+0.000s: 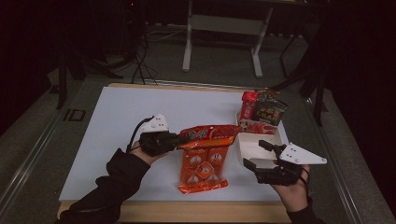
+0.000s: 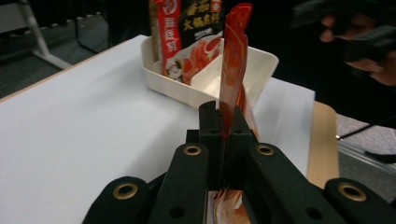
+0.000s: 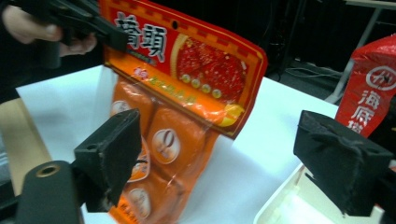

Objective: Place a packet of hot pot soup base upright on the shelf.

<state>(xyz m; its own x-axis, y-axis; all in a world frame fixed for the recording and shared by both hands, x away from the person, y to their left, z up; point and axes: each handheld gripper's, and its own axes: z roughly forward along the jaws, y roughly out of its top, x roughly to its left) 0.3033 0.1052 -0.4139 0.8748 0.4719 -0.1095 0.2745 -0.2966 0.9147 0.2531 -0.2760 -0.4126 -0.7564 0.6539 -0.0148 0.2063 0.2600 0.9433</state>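
Packet [image 2: 232, 70] edge-on — likely pinched

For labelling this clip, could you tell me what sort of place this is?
Probably a lab or recording workspace, not a home: a white-topped table on grey carpet, the metal legs of another bench behind, cables on the floor, and hand-held grippers handling a snack packet.

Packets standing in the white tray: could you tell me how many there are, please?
2: a red packet at the tray's far left and a dark packet beside it; more may be hidden behind.
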